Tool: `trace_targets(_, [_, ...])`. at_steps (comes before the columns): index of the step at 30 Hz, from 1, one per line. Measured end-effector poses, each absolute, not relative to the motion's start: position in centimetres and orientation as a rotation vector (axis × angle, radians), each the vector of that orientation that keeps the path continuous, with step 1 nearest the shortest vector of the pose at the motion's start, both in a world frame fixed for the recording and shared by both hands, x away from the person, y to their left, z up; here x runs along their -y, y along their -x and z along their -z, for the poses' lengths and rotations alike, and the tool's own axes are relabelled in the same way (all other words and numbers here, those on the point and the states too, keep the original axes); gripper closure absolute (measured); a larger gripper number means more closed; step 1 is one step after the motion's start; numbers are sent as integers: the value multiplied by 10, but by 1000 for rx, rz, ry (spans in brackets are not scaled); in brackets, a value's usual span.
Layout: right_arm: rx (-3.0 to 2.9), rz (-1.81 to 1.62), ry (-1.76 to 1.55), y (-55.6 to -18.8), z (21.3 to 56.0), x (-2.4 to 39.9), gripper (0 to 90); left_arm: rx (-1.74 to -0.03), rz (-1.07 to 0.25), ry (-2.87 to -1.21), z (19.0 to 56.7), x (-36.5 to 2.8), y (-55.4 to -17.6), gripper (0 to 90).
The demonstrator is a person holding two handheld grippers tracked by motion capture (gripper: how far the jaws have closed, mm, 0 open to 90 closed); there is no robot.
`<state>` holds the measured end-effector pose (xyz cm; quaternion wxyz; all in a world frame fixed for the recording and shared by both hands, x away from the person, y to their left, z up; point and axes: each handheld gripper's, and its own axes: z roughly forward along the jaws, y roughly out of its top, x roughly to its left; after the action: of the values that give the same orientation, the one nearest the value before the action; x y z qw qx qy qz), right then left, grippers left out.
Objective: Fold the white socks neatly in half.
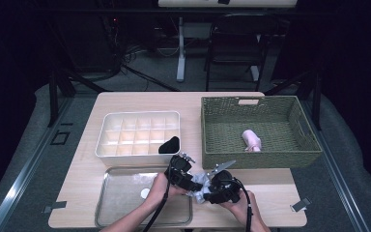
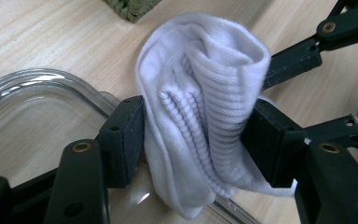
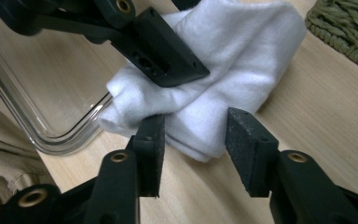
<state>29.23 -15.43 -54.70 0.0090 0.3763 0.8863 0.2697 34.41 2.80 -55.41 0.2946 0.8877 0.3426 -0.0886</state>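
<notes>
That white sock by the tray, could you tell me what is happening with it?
A person works two handheld grippers at the table. The left gripper is clamped on the bunched white sock beside the clear tray. The right gripper is open with the sock's edge between its jaws. A pink item lies in the wicker basket.

Looked like a lab or studio setup: black curtains all round, a wooden table (image 1: 125,104) on grey carpet, metal stand legs (image 1: 58,87), loose cables (image 1: 125,53) on the floor, plus a second desk and black chair (image 1: 234,43) behind.
</notes>
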Motion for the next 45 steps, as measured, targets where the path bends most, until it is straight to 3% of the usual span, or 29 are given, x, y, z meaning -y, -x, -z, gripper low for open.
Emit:
trace_targets(6, [-2759, -842, -1189, -290, 539, 167, 474, -905, 247, -2368, 555, -27, -345, 471])
trace_targets(13, [-2730, -838, -1227, -290, 537, 185, 459, -892, 287, -2359, 557, -27, -345, 581])
trace_targets(19, [-2717, -825, -1271, -293, 540, 195, 403, -854, 247, -2354, 556, -28, -341, 657])
trace_targets(35, [-2678, -731, -1283, -291, 543, 213, 169, -830, 196, -2271, 534, -39, -334, 656])
trace_targets(45, [-2654, -753, -1310, -293, 544, 220, 147, -812, 164, -2243, 518, -60, -328, 653])
